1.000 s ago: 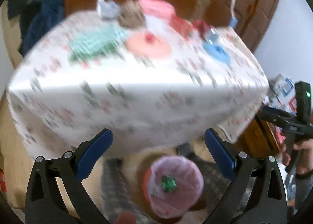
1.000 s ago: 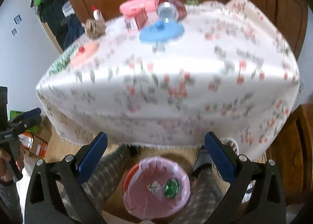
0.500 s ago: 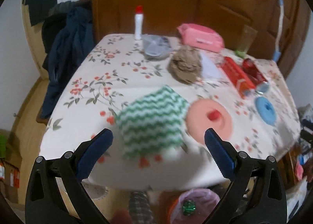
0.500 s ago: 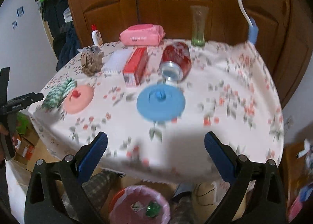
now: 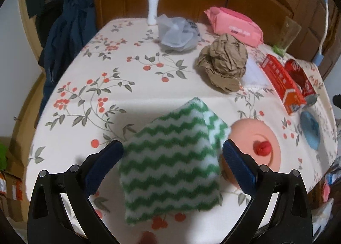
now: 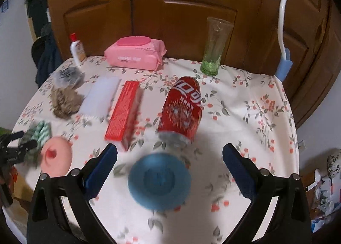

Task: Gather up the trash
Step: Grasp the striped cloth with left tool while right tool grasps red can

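Observation:
My left gripper [image 5: 172, 154] is open above the near table edge, its fingers either side of a green-and-white zigzag cloth [image 5: 172, 167]. Beyond it lie a crumpled brown paper ball [image 5: 222, 61] and a crumpled clear plastic bag [image 5: 178, 33]. My right gripper [image 6: 169, 158] is open over a blue round lid [image 6: 159, 182]. Just past the lid a red soda can [image 6: 182, 107] lies on its side, with a red carton [image 6: 124, 111] to its left. The brown paper ball [image 6: 65, 101] and the left gripper [image 6: 15, 148] show at the far left of the right wrist view.
On the floral tablecloth [image 5: 102, 86] also sit a pink round lid [image 5: 255, 146], a pink wipes pack [image 6: 135, 55], a white bottle with a red cap [image 5: 153, 3], a green glass [image 6: 214, 48] and a white sheet [image 6: 100, 99]. Wooden doors [image 6: 170, 9] stand behind.
Both grippers have risen from below the table edge, where a pink-lined bin showed on the floor, and moved forward over the tabletop. The bin is out of view now.

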### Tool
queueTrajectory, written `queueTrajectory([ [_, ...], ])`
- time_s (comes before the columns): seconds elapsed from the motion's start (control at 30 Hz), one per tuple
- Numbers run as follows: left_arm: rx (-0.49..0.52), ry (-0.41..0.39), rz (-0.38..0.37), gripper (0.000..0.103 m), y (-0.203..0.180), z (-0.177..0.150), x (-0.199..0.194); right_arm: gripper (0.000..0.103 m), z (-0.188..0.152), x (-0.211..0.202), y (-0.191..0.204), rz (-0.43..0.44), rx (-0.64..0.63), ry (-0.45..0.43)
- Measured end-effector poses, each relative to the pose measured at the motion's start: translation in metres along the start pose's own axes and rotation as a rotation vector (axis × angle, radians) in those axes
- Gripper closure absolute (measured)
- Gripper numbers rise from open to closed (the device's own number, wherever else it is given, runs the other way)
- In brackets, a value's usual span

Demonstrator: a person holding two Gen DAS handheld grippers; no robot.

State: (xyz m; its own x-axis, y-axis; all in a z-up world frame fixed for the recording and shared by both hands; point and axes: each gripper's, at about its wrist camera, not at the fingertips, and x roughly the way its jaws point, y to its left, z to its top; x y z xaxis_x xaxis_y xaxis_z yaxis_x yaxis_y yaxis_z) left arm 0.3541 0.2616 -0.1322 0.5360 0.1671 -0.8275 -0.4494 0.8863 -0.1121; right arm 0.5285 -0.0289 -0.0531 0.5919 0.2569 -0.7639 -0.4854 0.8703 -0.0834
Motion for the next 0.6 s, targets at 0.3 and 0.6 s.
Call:
queueTrajectory([
  [0.3,0.032,-0.017,-0.037,0.076,0.004,-0.005,0.001,0.005,0.039,0.057,0.010,-0.087,-0.002,0.094],
  [0.6,-0.012,-0.066,-0.132,0.082,0.018,-0.013,-0.010,0.033,0.065,0.109,0.014,-0.238,-0.014,0.184],
])
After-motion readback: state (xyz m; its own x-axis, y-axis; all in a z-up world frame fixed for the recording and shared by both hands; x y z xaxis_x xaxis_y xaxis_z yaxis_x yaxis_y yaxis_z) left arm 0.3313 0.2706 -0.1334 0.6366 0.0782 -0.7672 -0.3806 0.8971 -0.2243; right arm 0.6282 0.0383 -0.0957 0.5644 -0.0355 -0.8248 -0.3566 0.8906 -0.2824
